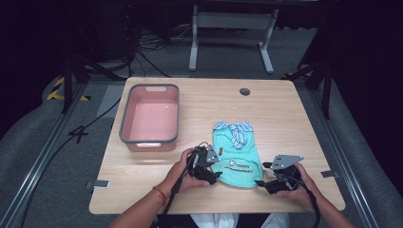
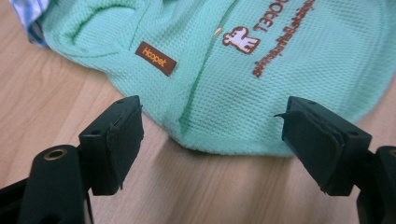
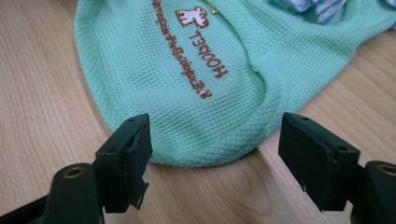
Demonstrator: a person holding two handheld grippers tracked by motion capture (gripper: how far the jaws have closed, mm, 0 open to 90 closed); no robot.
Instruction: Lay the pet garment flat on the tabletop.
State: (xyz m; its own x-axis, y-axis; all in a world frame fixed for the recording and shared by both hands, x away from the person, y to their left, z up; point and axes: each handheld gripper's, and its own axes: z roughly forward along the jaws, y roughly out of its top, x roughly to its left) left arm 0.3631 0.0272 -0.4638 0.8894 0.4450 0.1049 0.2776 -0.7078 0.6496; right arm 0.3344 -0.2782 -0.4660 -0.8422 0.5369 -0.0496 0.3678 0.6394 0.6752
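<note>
A small mint-green garment (image 1: 236, 156) with a striped blue-and-white collar (image 1: 234, 129) lies flat on the wooden table (image 1: 285, 114), near the front edge and at about 4 o'clock from the pink basin (image 1: 151, 116). The left gripper (image 1: 212, 176), jaws spread wide, sits at the garment's 8 o'clock hem corner. The right gripper (image 1: 261, 183), jaws equally wide, sits at the 4 o'clock corner; neither grips the cloth.

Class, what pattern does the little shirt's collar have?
Blue and white stripes on the collar, clearest in the high view.
</note>
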